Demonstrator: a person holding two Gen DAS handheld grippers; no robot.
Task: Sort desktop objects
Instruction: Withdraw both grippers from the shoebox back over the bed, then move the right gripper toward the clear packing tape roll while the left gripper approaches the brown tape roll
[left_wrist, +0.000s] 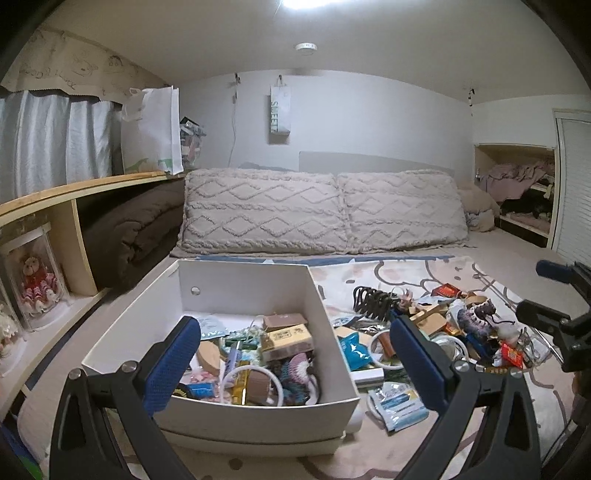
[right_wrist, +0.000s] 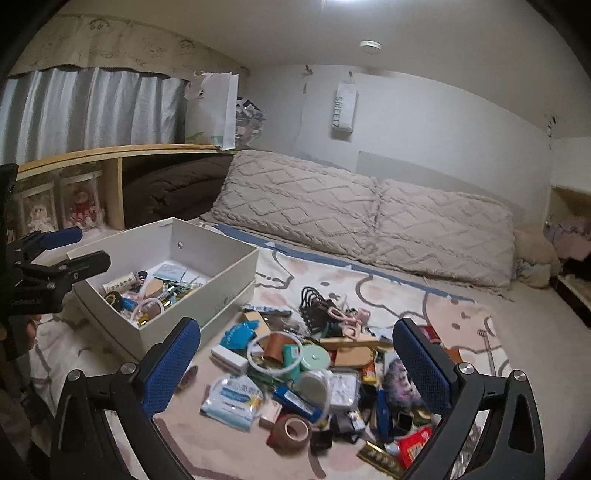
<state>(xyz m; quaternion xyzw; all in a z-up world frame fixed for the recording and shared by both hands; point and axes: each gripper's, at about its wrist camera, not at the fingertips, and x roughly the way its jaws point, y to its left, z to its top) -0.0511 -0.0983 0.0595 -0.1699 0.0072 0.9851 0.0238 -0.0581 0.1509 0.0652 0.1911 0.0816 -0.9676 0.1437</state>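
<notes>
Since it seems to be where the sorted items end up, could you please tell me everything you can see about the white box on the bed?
The white box is an open, rectangular, lidless container that looks like stiff cardboard, with a small round metal eyelet in its far wall. It stands upright on the patterned bed cover, left of the loose pile of small objects. It is partly filled with mixed items, including a white ring, small cartons and a blue cylinder. A second rim beneath suggests it sits in its lid. Neither gripper touches it.

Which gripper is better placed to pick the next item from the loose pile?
Right. The right gripper hangs open directly over the pile; the left gripper is open over the white box.
</notes>
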